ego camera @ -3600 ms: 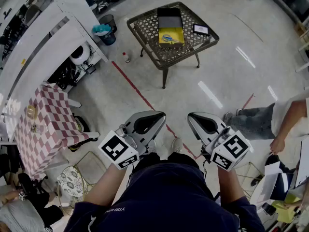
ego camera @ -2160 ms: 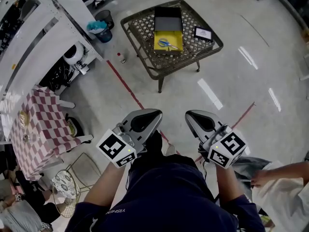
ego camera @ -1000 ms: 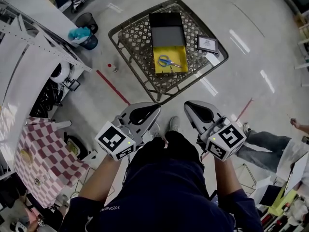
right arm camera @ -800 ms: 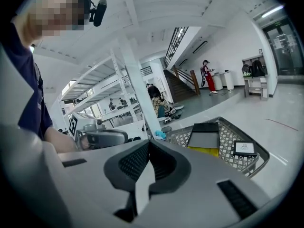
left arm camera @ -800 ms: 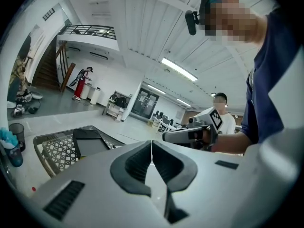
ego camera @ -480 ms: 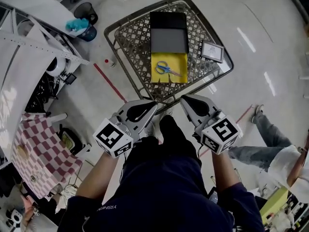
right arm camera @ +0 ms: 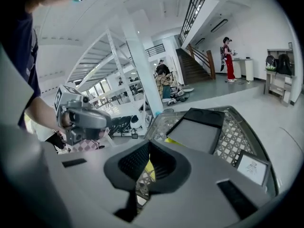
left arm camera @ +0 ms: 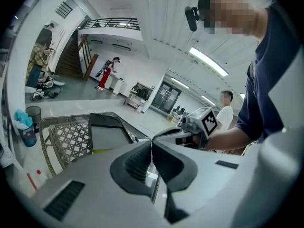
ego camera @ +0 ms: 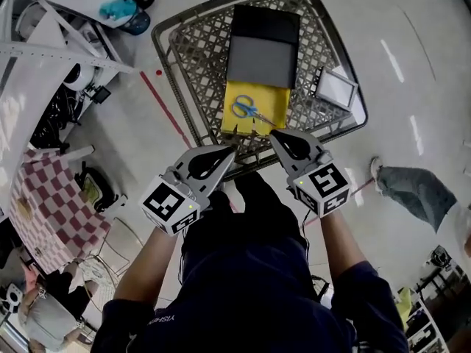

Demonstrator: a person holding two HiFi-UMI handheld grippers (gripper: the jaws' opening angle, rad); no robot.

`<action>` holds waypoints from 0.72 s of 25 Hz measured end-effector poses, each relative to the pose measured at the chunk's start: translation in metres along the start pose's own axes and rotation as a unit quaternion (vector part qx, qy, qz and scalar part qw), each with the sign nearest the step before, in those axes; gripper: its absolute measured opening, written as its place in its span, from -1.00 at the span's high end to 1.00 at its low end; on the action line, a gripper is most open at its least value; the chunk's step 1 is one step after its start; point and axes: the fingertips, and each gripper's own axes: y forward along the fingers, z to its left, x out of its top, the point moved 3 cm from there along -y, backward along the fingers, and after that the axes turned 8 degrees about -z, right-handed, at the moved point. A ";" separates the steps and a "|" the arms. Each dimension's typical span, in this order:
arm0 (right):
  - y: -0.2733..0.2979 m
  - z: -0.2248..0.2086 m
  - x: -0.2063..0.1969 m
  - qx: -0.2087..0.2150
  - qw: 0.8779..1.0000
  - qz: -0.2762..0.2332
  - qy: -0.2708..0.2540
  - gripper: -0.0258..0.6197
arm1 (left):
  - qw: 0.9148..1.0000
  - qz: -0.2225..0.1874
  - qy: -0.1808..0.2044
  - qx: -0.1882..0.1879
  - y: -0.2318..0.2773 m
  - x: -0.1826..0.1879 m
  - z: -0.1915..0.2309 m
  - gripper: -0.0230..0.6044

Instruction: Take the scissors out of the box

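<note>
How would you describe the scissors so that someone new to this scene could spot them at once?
Find the dark lattice table on the pale floor. On it a yellow box lies against a black-rimmed grey lid, with a small framed card to one side. The scissors lie in the yellow box: the only blue-handled thing on the table.

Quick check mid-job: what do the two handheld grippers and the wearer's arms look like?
The left gripper and right gripper are light grey shells tapering to a point, with black ribbed pads inside. Each carries a white cube printed with black square markers. The person wears a dark navy short-sleeved shirt.
</note>
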 end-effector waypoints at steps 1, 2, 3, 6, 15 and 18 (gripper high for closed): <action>0.005 -0.006 -0.004 0.004 1.000 0.006 -0.001 0.86 | 1.000 0.001 -0.003 0.005 0.004 -0.003 0.005 0.84; 0.010 -0.010 -0.007 0.007 1.000 0.012 -0.004 0.86 | 1.000 0.002 -0.006 0.009 0.008 -0.007 0.010 0.84; 0.015 -0.015 -0.011 0.009 1.000 0.017 -0.008 0.86 | 1.000 0.004 -0.009 0.012 0.012 -0.011 0.014 0.84; 0.031 -0.026 -0.025 0.011 0.999 0.039 -0.027 0.86 | 1.000 0.006 -0.018 0.018 0.022 -0.021 0.026 0.84; 0.079 -0.050 -0.091 0.014 0.975 0.180 -0.133 0.64 | 0.998 0.016 -0.051 0.015 0.029 -0.055 0.053 0.84; 0.093 -0.055 -0.110 0.018 0.957 0.233 -0.173 0.51 | 0.998 0.021 -0.058 0.010 0.027 -0.066 0.060 0.84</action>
